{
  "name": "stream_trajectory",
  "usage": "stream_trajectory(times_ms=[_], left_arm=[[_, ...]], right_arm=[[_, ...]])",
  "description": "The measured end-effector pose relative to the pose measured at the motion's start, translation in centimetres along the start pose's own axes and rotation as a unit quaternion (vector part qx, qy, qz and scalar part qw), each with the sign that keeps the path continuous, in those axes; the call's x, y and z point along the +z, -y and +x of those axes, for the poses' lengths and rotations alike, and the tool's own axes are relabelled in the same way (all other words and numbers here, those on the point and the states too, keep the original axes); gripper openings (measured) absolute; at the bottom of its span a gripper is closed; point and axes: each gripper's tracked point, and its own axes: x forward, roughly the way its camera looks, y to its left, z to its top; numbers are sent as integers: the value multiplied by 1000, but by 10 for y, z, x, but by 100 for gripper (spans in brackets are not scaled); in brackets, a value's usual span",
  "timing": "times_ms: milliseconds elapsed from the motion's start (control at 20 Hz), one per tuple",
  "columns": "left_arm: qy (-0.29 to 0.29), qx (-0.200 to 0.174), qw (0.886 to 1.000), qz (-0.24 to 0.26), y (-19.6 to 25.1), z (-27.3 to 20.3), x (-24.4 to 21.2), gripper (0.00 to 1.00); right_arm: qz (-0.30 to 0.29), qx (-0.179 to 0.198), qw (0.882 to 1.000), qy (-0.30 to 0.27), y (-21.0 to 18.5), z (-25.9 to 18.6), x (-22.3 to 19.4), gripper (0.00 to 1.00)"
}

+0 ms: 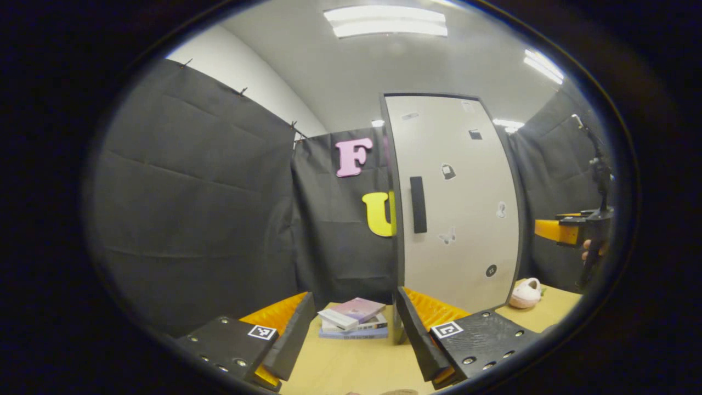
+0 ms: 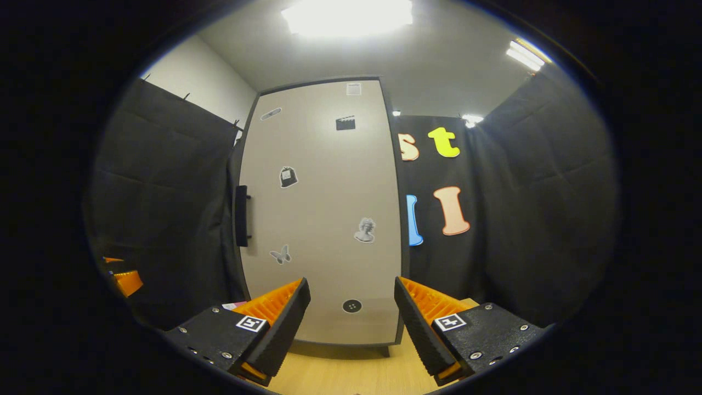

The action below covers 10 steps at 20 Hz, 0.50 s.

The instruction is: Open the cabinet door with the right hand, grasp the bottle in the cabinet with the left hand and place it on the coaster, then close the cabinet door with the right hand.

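Cabinet door (image 2: pixel 321 214) shut, upright on wooden surface (image 2: pixel 340 373); dark handle (image 2: pixel 241 215) on its left edge. Right gripper (image 2: pixel 351 318) level, facing door's lower part, jaws spread wide, empty, short of door. Left gripper (image 1: pixel 354 334) level, left of cabinet door, jaws wide apart, empty, aimed at book stack (image 1: pixel 354 318) beside cabinet. Bottle, coaster: cannot tell where.

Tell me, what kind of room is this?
Probably a staged booth for recording chores, not a real home: black cloth walls, one pale cabinet with its door shut on a wooden table, plus a stack of books.
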Motion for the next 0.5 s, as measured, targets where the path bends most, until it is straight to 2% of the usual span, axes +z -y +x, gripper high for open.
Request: stream_trajectory(times_ms=[200,500], left_arm=[[-3,32,999,9,-33,-16,-2,90],[-5,72,997,12,-78,-34,-5,90]], right_arm=[[7,36,999,10,-42,27,15,95],[10,72,997,12,-103,70,36,95]])
